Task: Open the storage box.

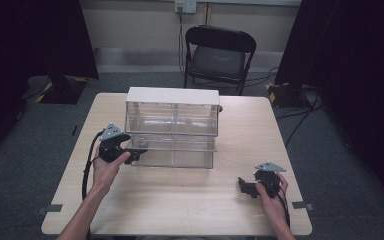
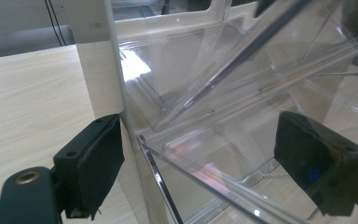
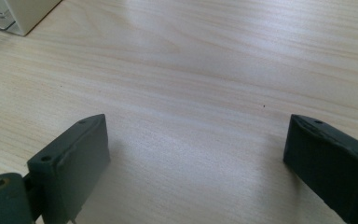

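On table (image 1: 180,200), clear drawer box (image 1: 172,120) looks empty; left tool (image 2: 200,163) straddles its pulled-out drawer (image 2: 205,154), unclamped.

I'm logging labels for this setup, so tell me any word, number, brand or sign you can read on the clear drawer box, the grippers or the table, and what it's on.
None can be read.
Clear drawer box: no print on its white frame or clear drawers.
Left gripper and right gripper: plain black jaws, no marking.
Table: bare wood grain.
Wall socket: too small to tell.
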